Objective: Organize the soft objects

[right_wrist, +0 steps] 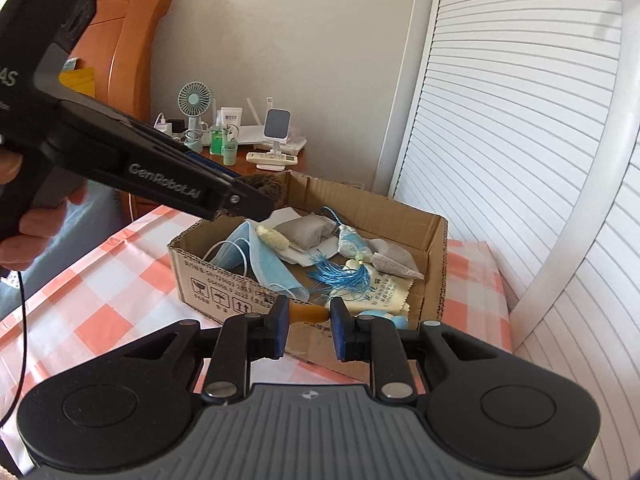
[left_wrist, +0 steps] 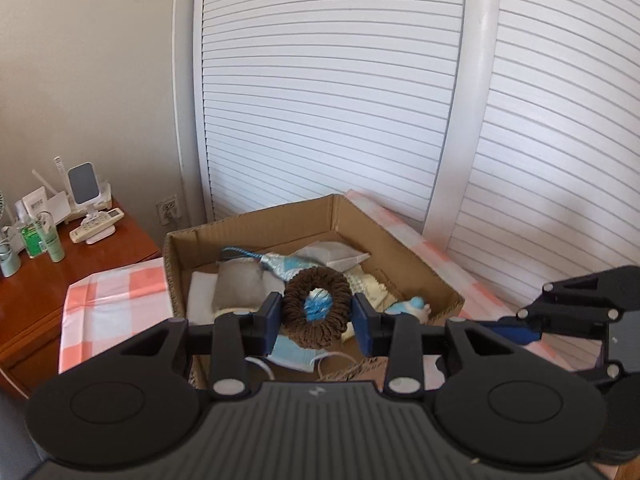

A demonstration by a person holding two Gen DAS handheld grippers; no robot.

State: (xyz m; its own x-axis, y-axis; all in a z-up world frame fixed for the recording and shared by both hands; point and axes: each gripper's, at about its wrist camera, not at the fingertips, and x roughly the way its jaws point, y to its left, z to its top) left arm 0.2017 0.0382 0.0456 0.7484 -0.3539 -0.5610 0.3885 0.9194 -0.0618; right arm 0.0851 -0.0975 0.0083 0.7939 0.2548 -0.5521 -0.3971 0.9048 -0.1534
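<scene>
Gripping a brown hair scrunchie [left_wrist: 316,309] between its blue pads, the left gripper [left_wrist: 316,312] hangs above the open cardboard box [left_wrist: 404,240] on the checked tablecloth [left_wrist: 108,300]. Its jaws are pressed against the scrunchie's two sides, and the fuzzy ring sits upright between them, clear of everything in the box.

Below it the box already holds a loose heap: a blue face mask [right_wrist: 268,268] draped toward the near wall, two small grey pouches [right_wrist: 304,230], a blue tassel [right_wrist: 344,276] and a pale cloth with printing [right_wrist: 384,292].

The right gripper [right_wrist: 308,318] waits low at the box's near wall. Its jaws stand somewhat apart, and something orange-tan [right_wrist: 310,313] shows in the gap, but I cannot tell whether it is held or merely lies behind the fingers.

To my eye the step in hand is dropping the scrunchie in with the rest. That calls for lowering the left gripper into the box over a free spot, then spreading the jaws so the ring falls flat. It is springy, so it may cling to one pad or roll toward the mask loops.
</scene>
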